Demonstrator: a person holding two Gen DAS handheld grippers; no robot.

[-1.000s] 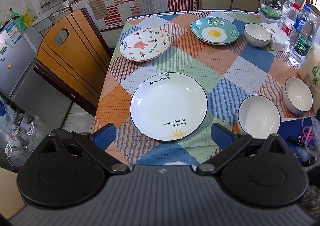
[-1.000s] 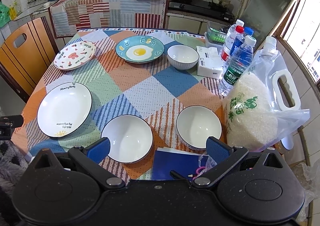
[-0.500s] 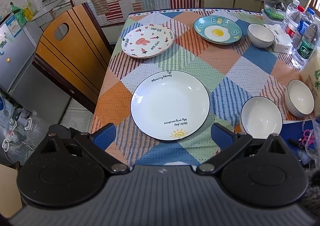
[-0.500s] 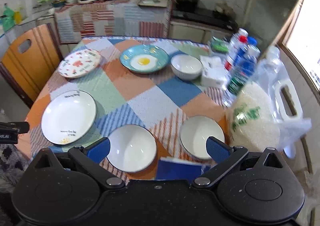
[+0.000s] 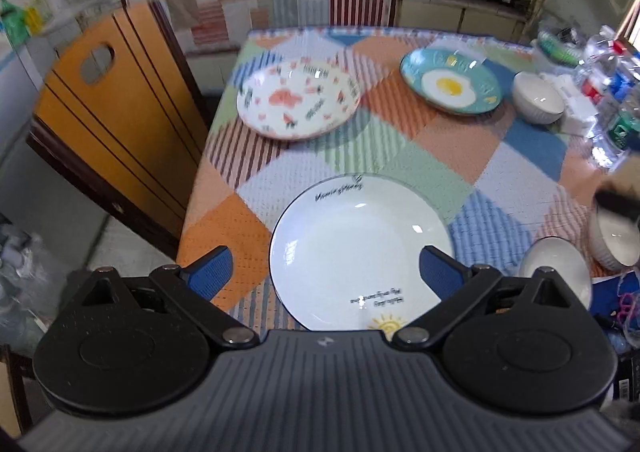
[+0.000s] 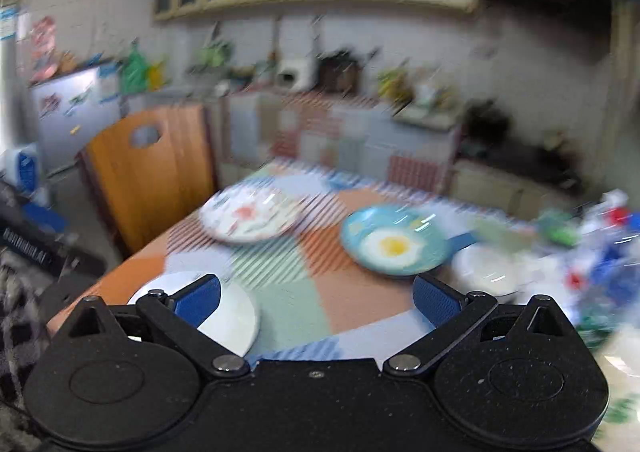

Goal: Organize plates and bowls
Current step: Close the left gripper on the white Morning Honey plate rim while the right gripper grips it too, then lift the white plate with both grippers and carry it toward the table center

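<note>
Crockery lies unsorted on the patchwork tablecloth [image 5: 400, 155]; judged from this layout, the organizing has barely begun. The white plate [image 5: 356, 248] with the sun motif sits at the near edge, directly ahead of the left gripper [image 5: 324, 272], whose blue fingers stand wide apart and grasp nothing, one to either side of the plate's near rim and above it. The pink-patterned plate [image 5: 298, 105] rests farther back on the left, well apart from the egg plate [image 5: 450, 81], and a small white bowl [image 5: 538, 103] stands just beside the latter. Two more white bowls appear at the right edge: one [image 5: 560, 264] partly hidden behind the left gripper's linkage, another [image 5: 614, 240] near a blurred dark shape that cannot be identified. No plate or bowl is stacked on another. The right gripper [image 6: 316, 302] is likewise spread and empty; its view is heavily blurred, pointing across the table toward the wall cabinets. All stacking or grouping appears to remain; the white plate seems the likeliest first pick.
</note>
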